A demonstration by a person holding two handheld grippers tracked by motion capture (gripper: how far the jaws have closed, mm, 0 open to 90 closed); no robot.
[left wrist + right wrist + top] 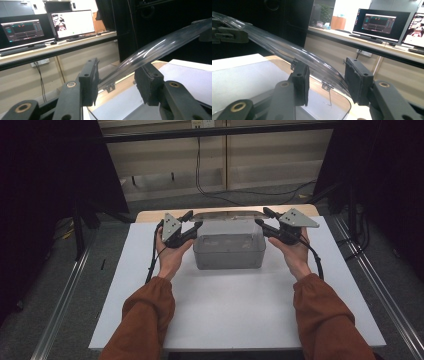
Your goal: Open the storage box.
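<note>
White board (235, 305) covers the table at the centre of the high view, with dark curtains at both sides and pale wall panels across the top. On the board stands the clear rectangular plastic storage box (229, 251), just above the centre of that frame. Its transparent flat lid (227, 215) sits raised over the box's far rim, tilted and not seated.

My left gripper (191, 226) is at the left end of the lid and my right gripper (264, 222) is at the right end. In the left gripper view the lid (160, 47) runs from the upper right down into the gap between my jaws. They stand partly apart on either side of the edge, and I cannot tell whether the pads press on it. In the right gripper view the lid (287, 51) enters from the upper left and passes between the jaws in the same way. Contact there is also uncertain.

Hazards from this position, as I judge them:
- Slip. Thin, smooth plastic may slide out of a loose or shallow hold, and that end would then drop onto the box.
- Twist. Uneven height between my two hands would flex the lid and could spring it free.
- Box shift. A lid corner catching the rim could drag the light box across the board.
</note>
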